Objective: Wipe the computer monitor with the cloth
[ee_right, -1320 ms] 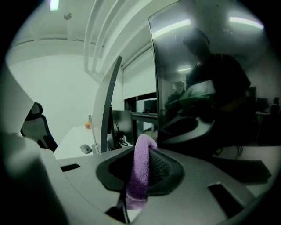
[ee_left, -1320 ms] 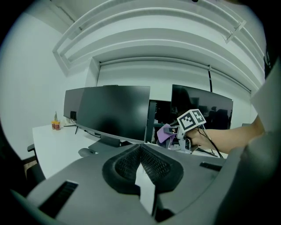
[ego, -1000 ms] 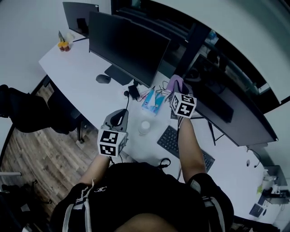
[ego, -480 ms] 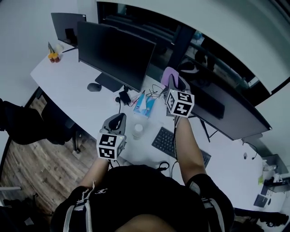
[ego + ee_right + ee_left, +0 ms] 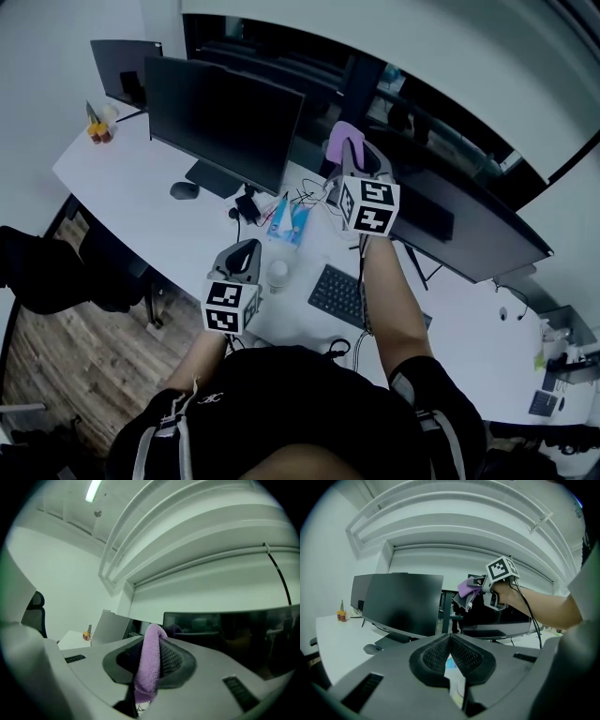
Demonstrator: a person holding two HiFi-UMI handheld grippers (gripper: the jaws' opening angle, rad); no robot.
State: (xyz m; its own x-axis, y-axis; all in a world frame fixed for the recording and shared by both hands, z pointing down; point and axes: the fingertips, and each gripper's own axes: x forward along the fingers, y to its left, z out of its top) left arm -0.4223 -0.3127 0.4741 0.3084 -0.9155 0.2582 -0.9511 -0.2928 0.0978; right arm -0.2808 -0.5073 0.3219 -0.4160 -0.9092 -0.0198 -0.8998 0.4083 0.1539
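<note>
**Purple cloth held up between the two screens**

The right gripper point(image 5: 349, 157) is raised over the far side of the desk point(image 5: 122, 183), and its jaws are clamped on a purple cloth point(image 5: 341, 138). In the right gripper view the cloth point(image 5: 149, 665) stands as a folded strip pinched between the two ribbed pads, with its top poking out above them and its lower end hanging below. Beyond the jaws, to the right, is the dark face of the wide right monitor point(image 5: 225, 634). I cannot tell whether the cloth touches it.

From the head view the cloth sits at the left end of that right monitor point(image 5: 469, 230), in the gap between it and the left monitor point(image 5: 225, 122). The left gripper view shows the right gripper point(image 5: 480, 588) and the cloth point(image 5: 464, 588) held in the air to the right of the left monitor point(image 5: 405, 602).

The left gripper point(image 5: 246, 248) hangs low at the near edge of the desk. Its jaws point(image 5: 450, 638) are pressed together with nothing between them.

On the desk lie a keyboard point(image 5: 339, 292), a mouse point(image 5: 185, 190), a blue packet point(image 5: 289, 221) and a small white cup point(image 5: 277, 274).
</note>
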